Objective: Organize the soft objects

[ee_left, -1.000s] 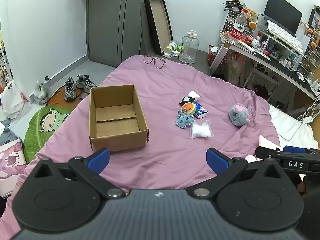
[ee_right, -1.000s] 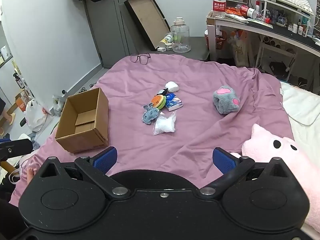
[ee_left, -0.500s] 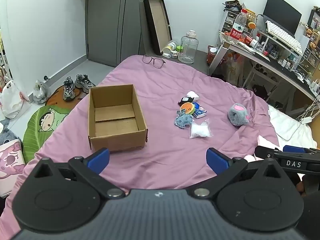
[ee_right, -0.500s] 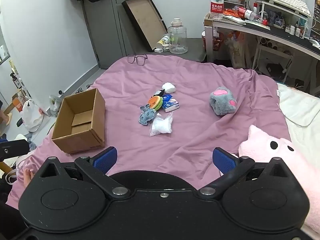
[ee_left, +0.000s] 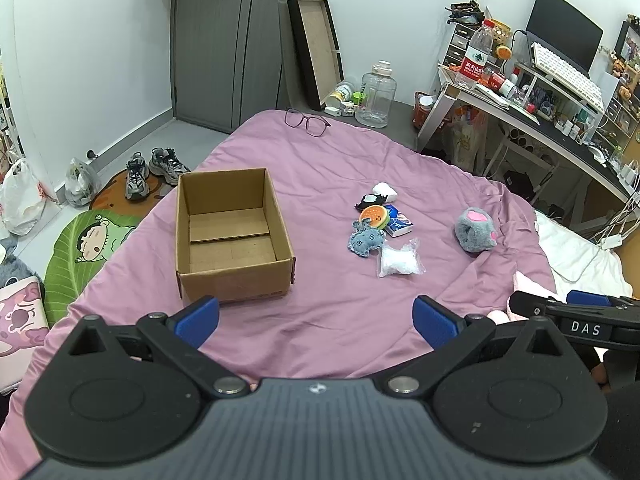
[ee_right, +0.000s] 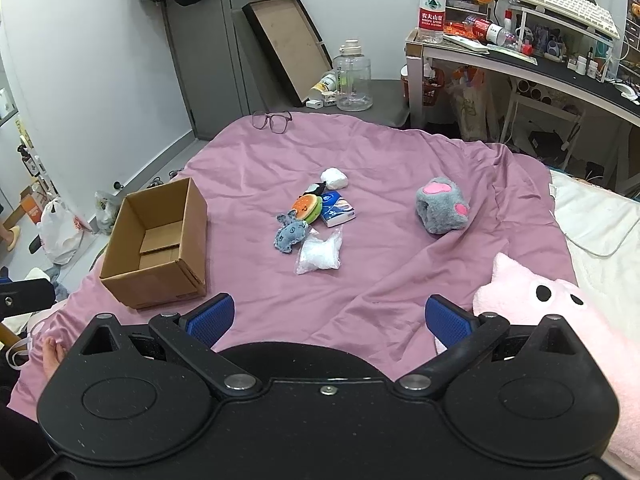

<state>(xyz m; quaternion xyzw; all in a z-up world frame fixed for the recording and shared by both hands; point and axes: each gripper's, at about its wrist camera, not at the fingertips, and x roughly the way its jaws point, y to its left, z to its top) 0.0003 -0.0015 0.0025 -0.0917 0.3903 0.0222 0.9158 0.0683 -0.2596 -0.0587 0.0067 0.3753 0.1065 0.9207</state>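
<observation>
An open, empty cardboard box (ee_left: 230,236) (ee_right: 160,244) sits on the purple bedspread (ee_left: 340,320). To its right lies a cluster of soft things: a blue-grey plush (ee_left: 365,239) (ee_right: 291,233), an orange burger plush (ee_left: 375,216) (ee_right: 307,207), a black-and-white plush (ee_left: 370,201), a white ball (ee_left: 386,191) (ee_right: 334,178), a tissue pack (ee_left: 399,224) (ee_right: 338,213) and a clear bag of white stuffing (ee_left: 400,260) (ee_right: 320,254). A grey paw plush (ee_left: 475,234) (ee_right: 442,210) lies further right. My left gripper (ee_left: 316,320) and right gripper (ee_right: 328,316) are both open, empty, near the bed's front.
A pink pig plush (ee_right: 560,320) lies at the right front. Glasses (ee_left: 306,122) rest at the bed's far edge. A water jug (ee_left: 376,96) and a leaning tray (ee_left: 316,52) stand behind. A cluttered desk (ee_left: 540,100) is at the right, shoes (ee_left: 154,170) on the floor left.
Both grippers stay open. The views have shifted only slightly; the right wrist view has drawn back and turned a little. Nothing on the bed has moved.
</observation>
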